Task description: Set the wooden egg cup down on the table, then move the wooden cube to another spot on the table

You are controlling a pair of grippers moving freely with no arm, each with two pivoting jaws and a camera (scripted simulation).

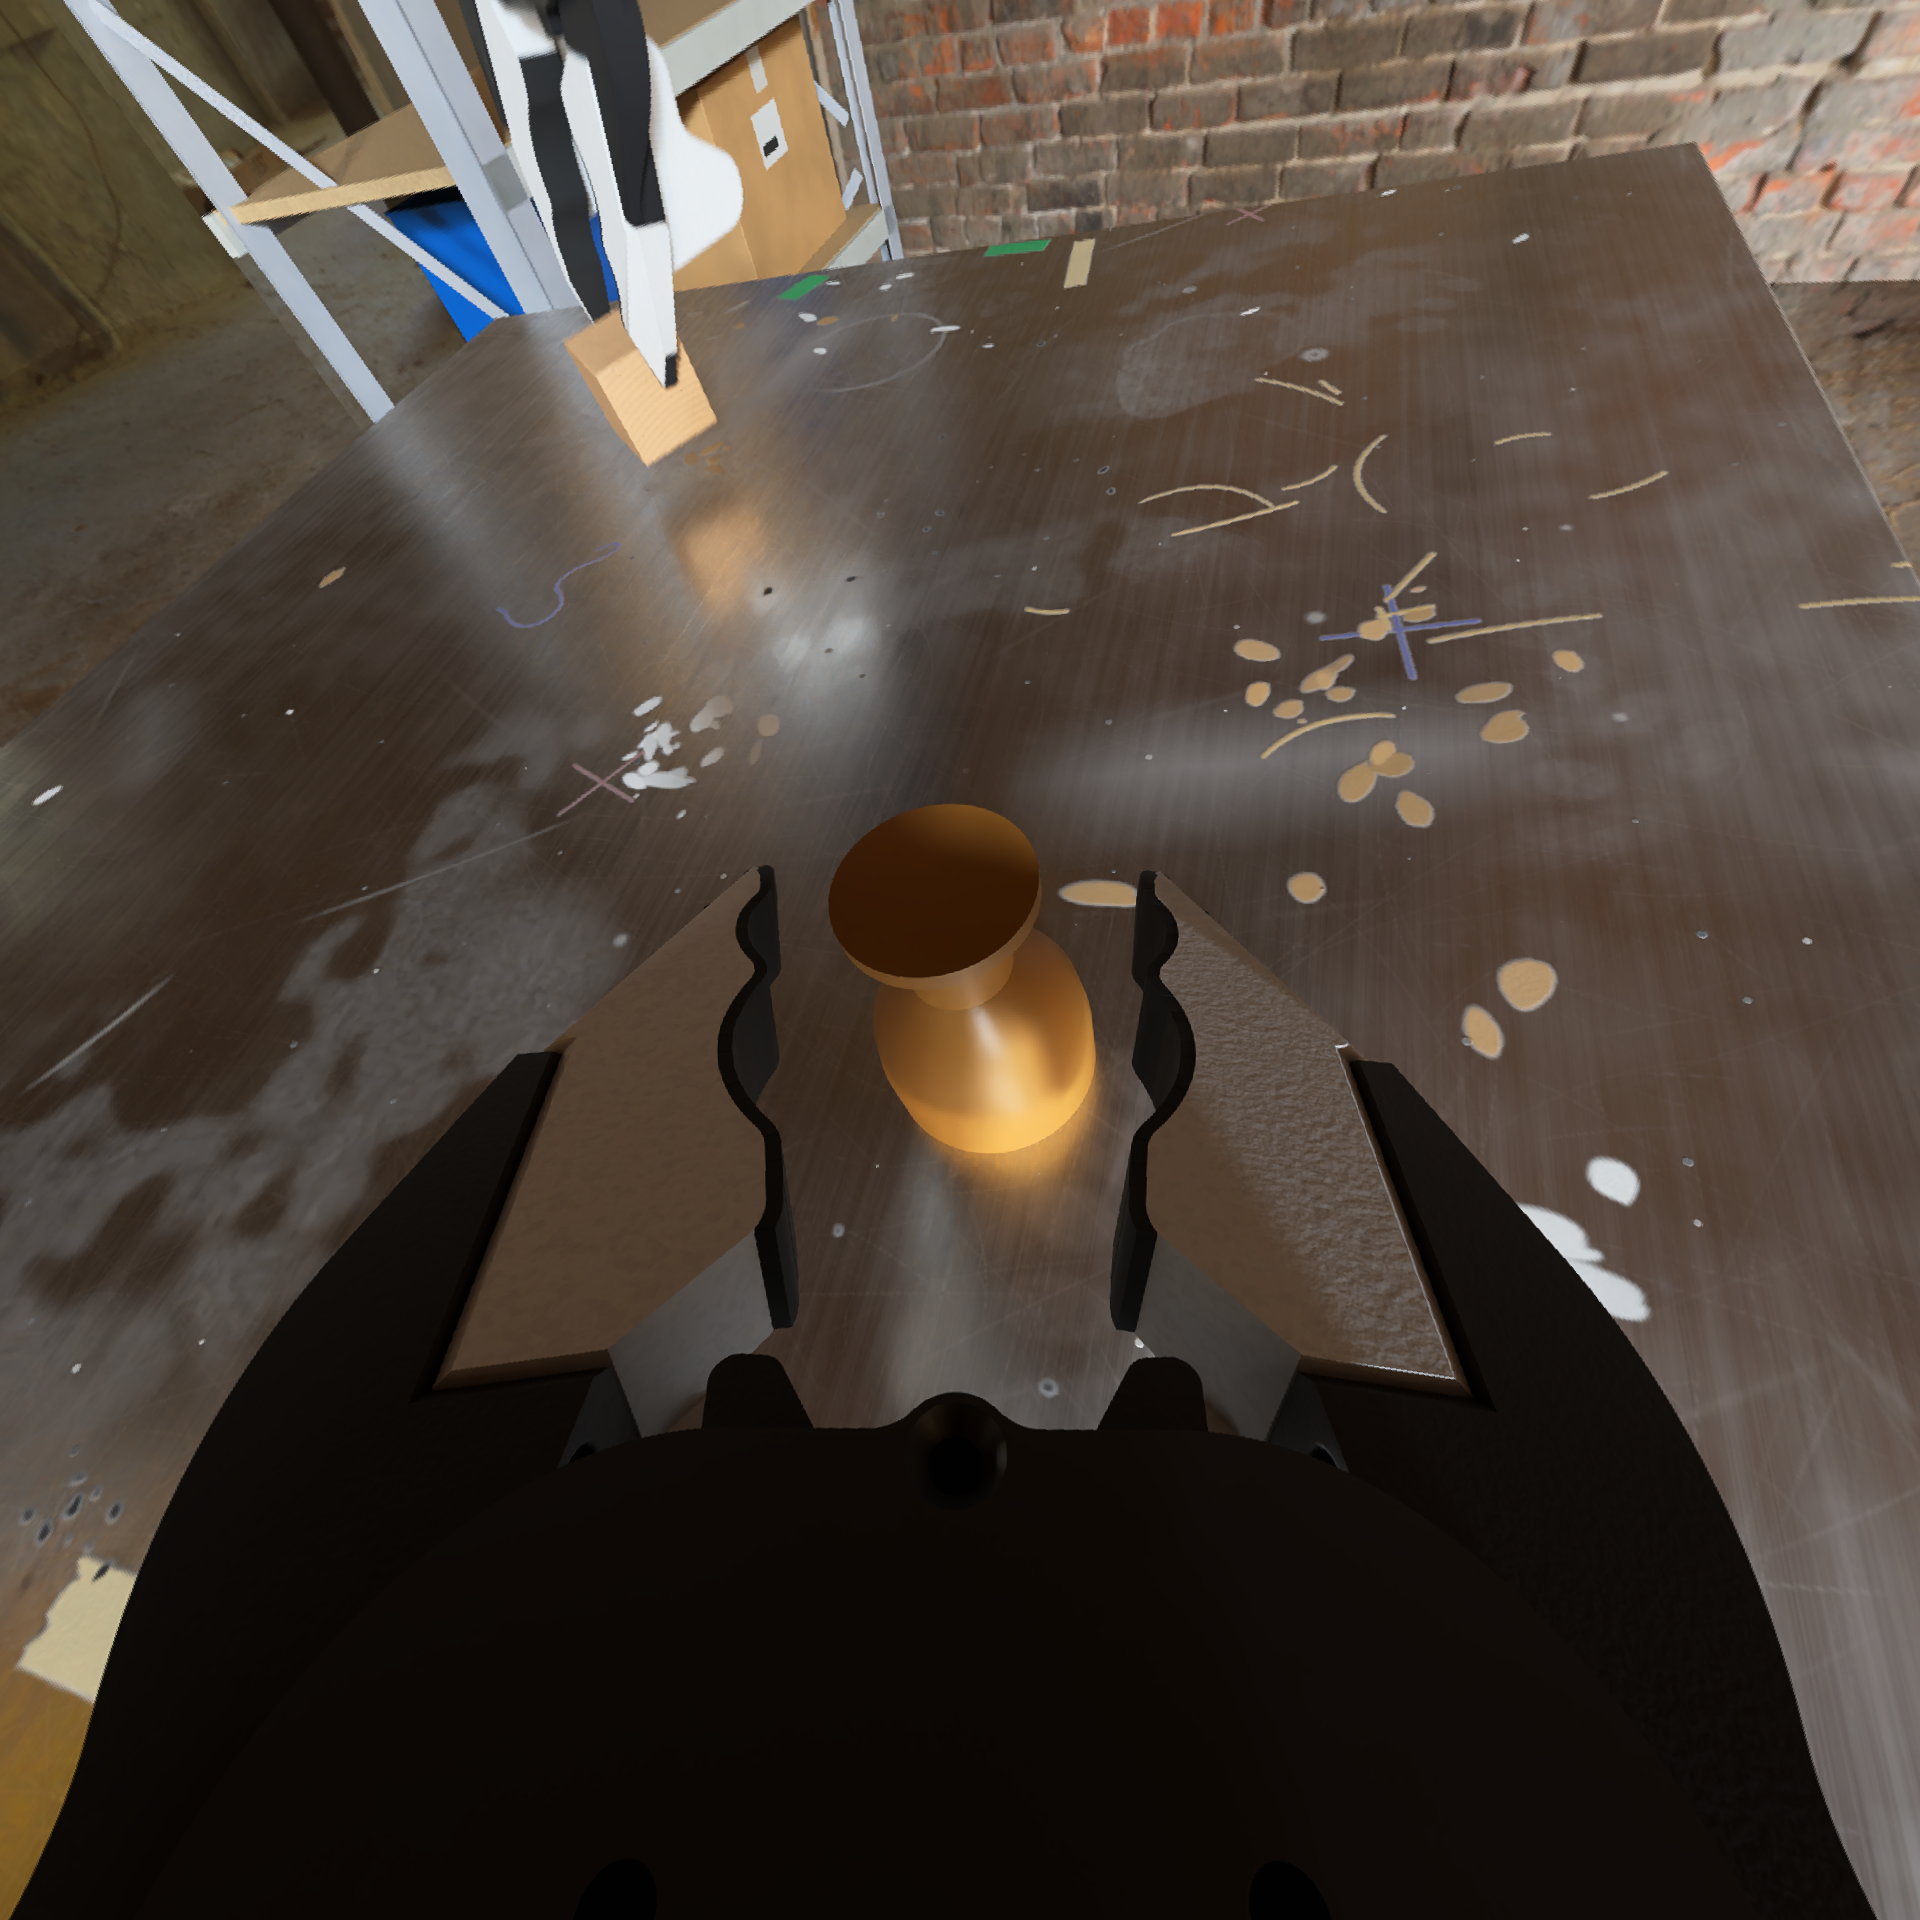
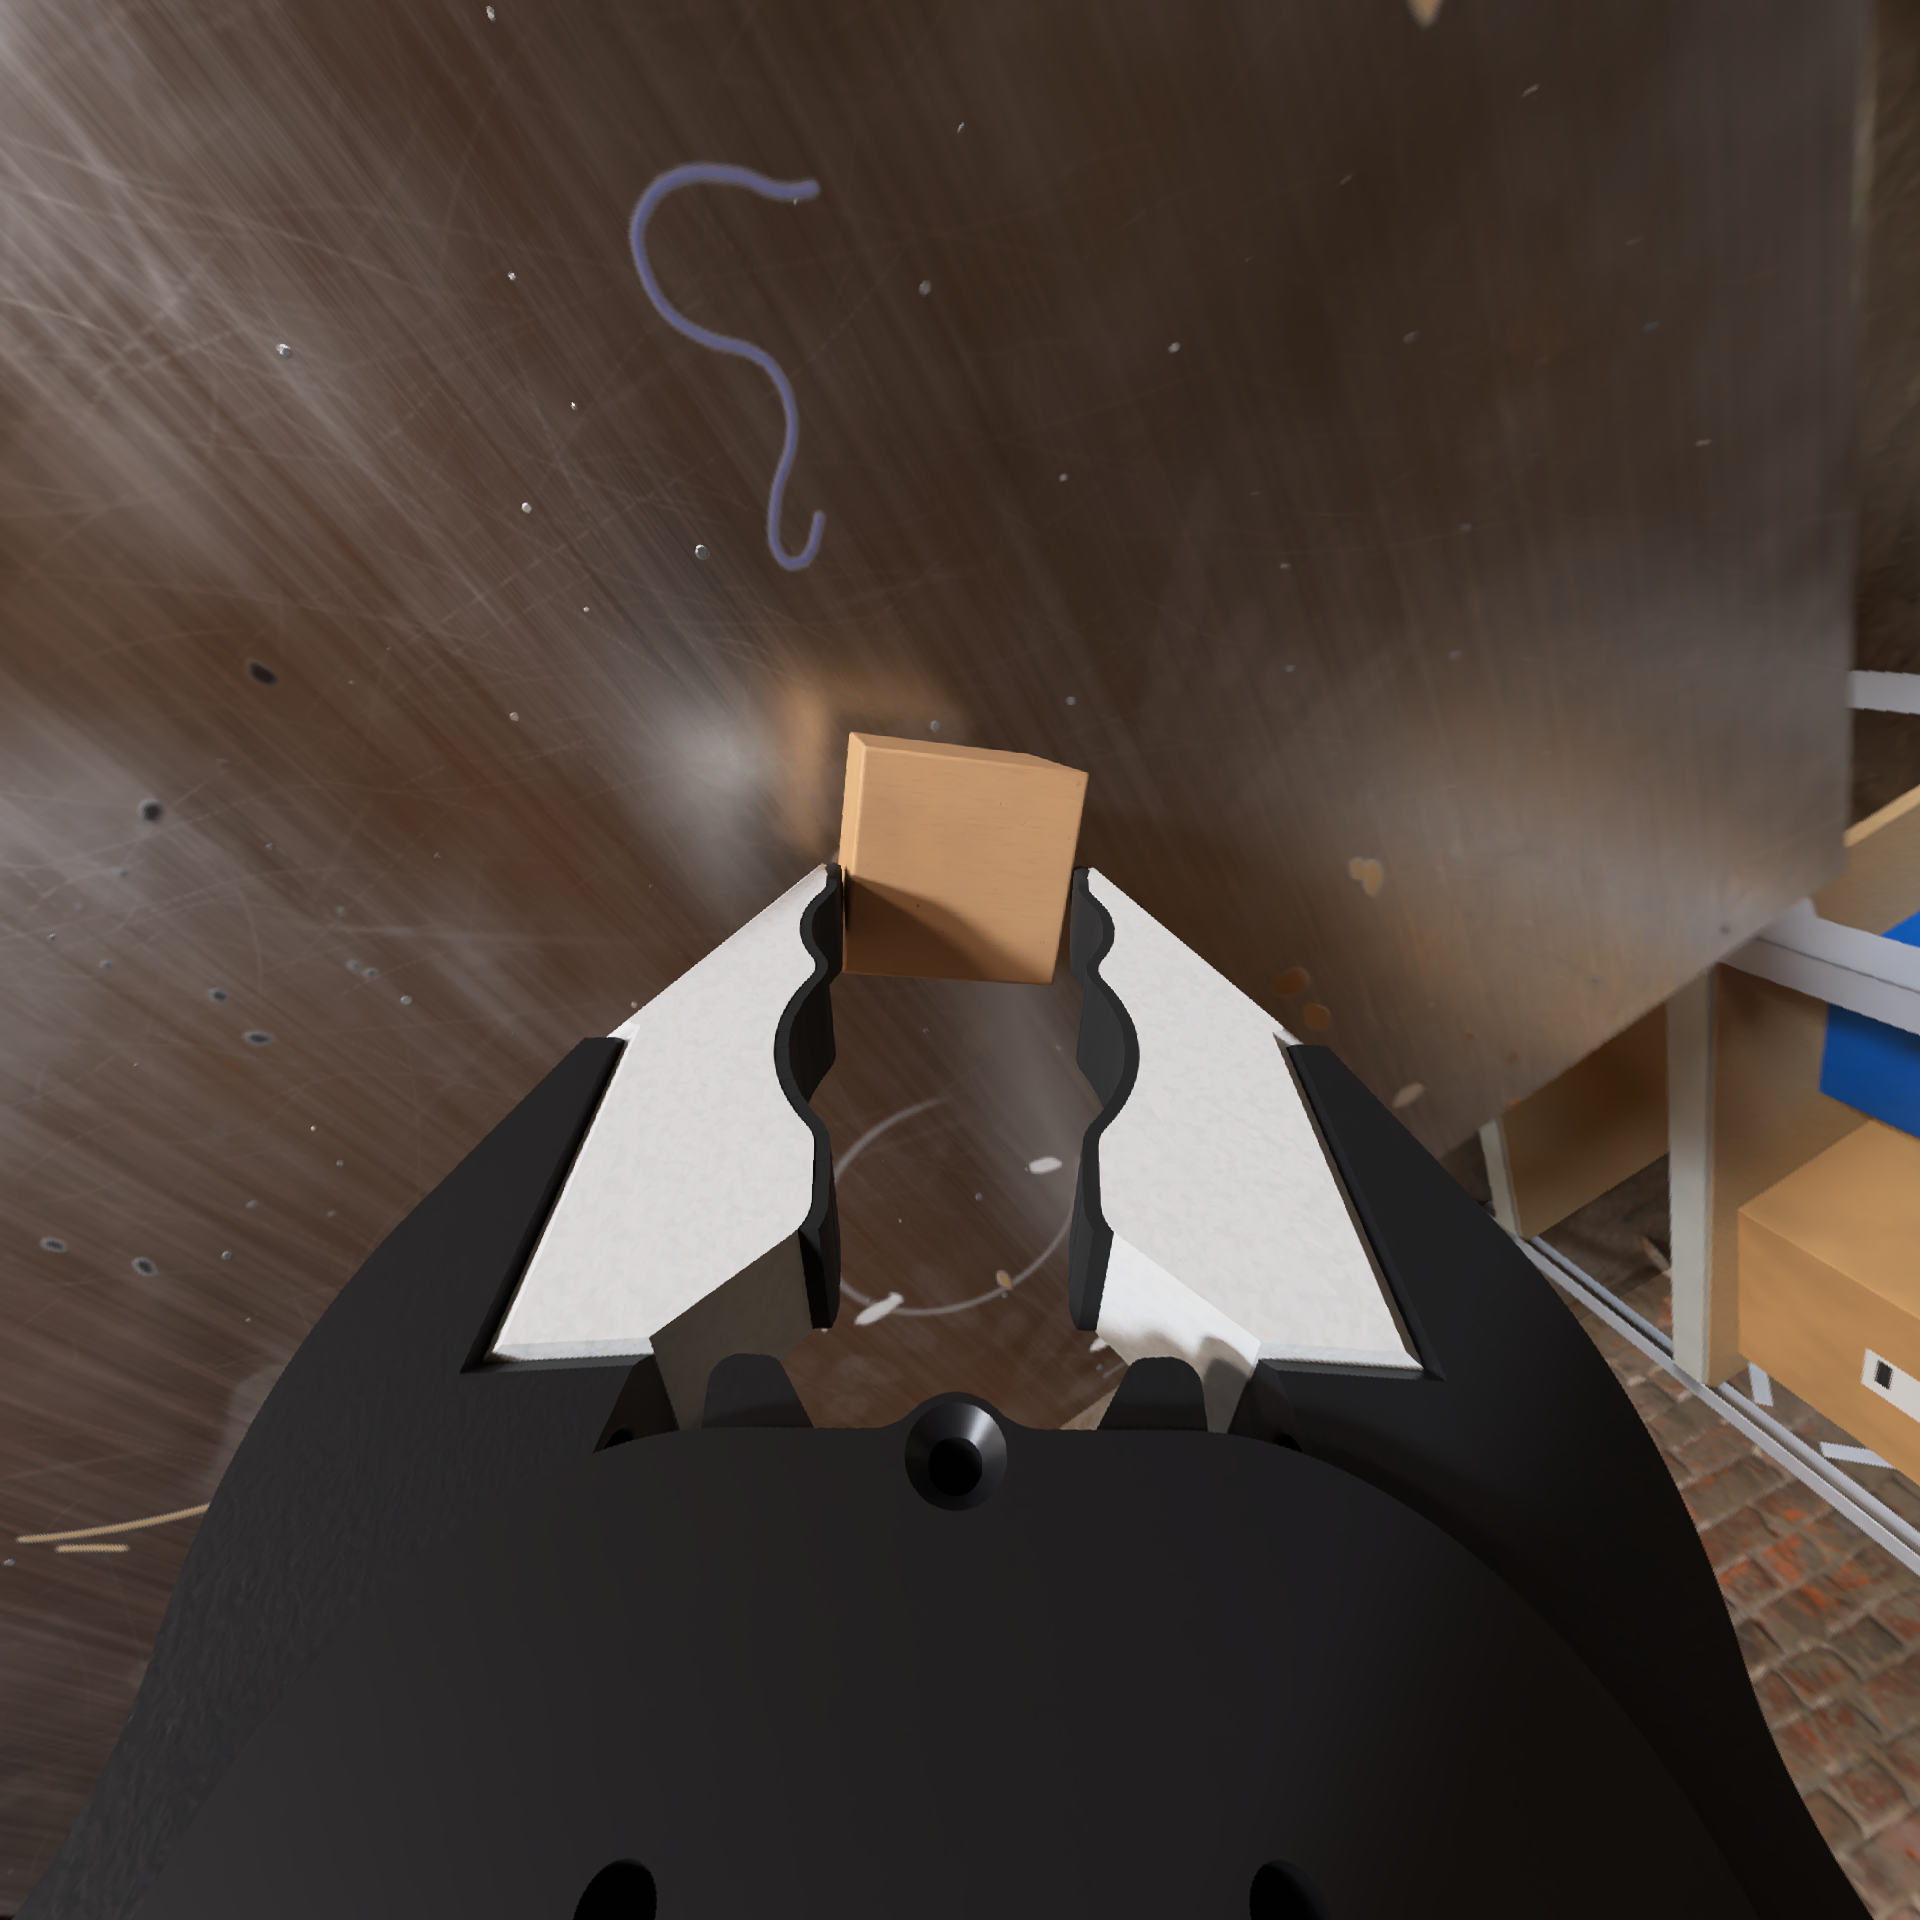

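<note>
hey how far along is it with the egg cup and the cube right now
Done, it seems: the rounded orange-brown wooden egg cup lies on the scratched brown metal table, free between the open left tongs. In hand: the right tongs pinch the pale square wooden cube, apparently lifted off the surface. Left: set the cube down elsewhere and let go.

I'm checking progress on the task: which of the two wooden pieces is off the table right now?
The wooden cube, pinched at the tips of the right gripper, clear of the table. The egg cup rests on the table between the left gripper's open jaws.
</note>
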